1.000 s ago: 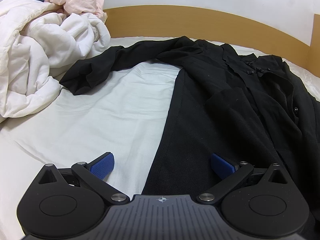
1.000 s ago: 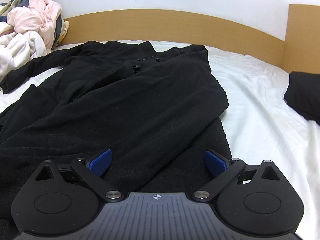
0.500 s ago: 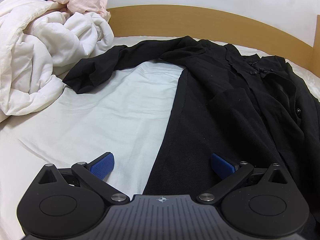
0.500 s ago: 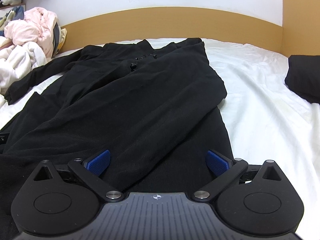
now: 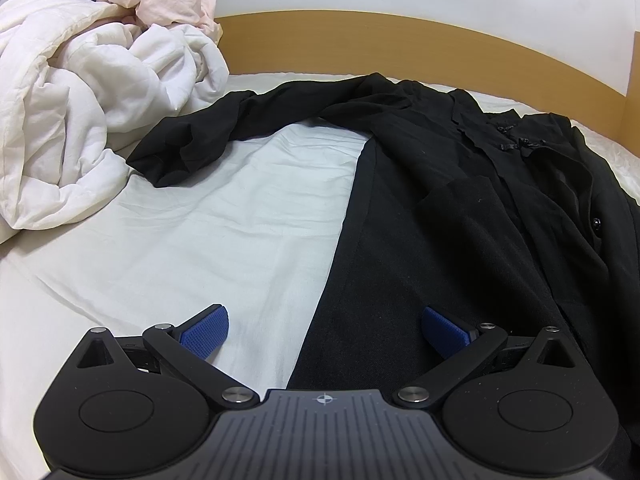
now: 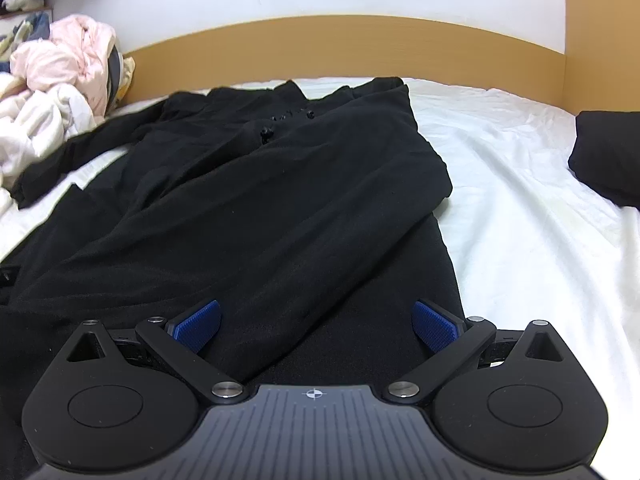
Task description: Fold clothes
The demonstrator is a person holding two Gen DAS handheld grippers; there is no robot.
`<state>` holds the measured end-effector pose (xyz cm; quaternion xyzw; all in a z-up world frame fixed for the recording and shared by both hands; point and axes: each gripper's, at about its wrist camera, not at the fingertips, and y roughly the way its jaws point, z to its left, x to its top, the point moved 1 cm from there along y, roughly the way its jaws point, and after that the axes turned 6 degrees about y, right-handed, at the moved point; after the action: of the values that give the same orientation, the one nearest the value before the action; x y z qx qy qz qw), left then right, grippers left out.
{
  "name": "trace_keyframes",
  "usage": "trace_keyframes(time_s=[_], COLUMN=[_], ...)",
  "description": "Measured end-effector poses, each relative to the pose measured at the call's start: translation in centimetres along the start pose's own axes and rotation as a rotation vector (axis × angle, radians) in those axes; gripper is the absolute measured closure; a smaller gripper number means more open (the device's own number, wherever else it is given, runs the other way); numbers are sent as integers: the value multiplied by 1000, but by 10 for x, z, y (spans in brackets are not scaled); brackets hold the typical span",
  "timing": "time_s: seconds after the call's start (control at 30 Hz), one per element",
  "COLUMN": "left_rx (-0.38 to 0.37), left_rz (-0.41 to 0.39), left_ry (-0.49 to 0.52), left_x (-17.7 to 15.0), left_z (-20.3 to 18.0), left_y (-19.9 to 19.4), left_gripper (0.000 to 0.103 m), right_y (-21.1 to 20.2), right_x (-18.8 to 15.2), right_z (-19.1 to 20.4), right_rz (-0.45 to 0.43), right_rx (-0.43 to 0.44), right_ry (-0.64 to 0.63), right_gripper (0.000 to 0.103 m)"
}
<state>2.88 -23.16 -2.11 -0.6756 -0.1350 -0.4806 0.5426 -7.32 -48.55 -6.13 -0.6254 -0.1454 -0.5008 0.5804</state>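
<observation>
Folding looks barely begun: long black button-front garment (image 6: 280, 208) lies spread on white-sheeted bed (image 5: 200, 240), one sleeve (image 5: 208, 140) outstretched; both grippers' jaws wide, empty.

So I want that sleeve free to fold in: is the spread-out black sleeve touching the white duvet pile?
Cannot tell. In the left wrist view the sleeve cuff lies right against the white duvet edge, but no clear gap or contact shows.

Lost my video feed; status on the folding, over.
Left gripper open, empty, at black coat's side edge. Right gripper open, empty, over its hem. One sleeve still flung out toward white bedding. Nothing blocking.
</observation>
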Motion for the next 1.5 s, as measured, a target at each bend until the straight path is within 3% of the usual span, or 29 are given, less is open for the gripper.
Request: trace_keyframes(time_s=[0.07, 0.27, 1.5], left_rx=[1, 3, 7], left_rz=[-1, -1, -1], left_ry=[-3, -2, -8], left_x=[0, 0, 0], left_z=[0, 0, -2], left_y=[0, 0, -1], left_gripper=[0, 0, 0], right_y=[-3, -3, 2], right_x=[0, -9, -9], right_z=[-4, 3, 4], right_rz=[-12, 16, 22], right_rx=[14, -56, -54], right_ry=[17, -52, -44], right_gripper=[0, 0, 0])
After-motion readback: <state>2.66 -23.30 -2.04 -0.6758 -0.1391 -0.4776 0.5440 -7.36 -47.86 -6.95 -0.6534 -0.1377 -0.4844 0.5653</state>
